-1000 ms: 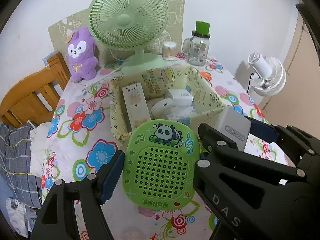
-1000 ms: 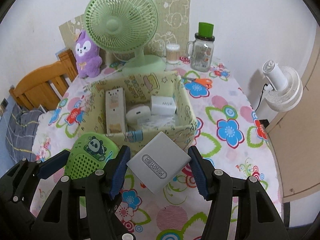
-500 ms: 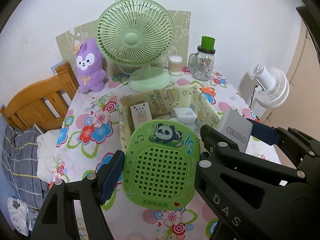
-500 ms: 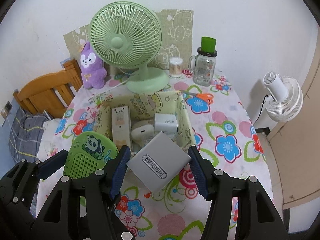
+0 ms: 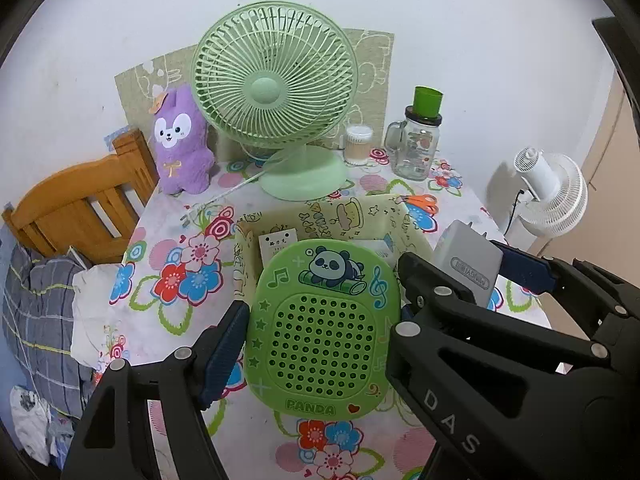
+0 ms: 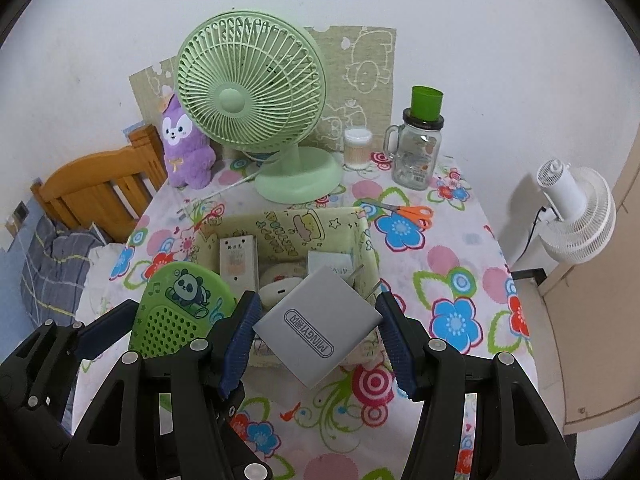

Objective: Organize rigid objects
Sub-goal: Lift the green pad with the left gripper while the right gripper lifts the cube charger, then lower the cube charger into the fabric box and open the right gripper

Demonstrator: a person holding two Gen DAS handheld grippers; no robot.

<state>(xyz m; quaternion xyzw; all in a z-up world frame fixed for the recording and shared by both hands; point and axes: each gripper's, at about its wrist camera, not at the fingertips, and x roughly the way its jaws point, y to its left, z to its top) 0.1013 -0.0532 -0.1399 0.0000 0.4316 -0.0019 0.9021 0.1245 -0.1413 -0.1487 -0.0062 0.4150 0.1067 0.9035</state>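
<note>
Fingers (image 5: 224,344) of the left gripper (image 5: 320,332) are clamping the green panda speaker (image 5: 322,328); the right gripper (image 6: 318,332) is pinching the grey charger (image 6: 318,326) by its corners, both hanging above the fabric bin (image 6: 360,240). That diagonal pinch is looking risky: the charger may be twisting loose, missing the bin and hitting the table (image 6: 460,240).

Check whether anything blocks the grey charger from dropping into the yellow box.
Nothing visible blocks it. The right gripper holds the grey charger over the yellow box's near edge; a white adapter and round white item already lie below.
</note>
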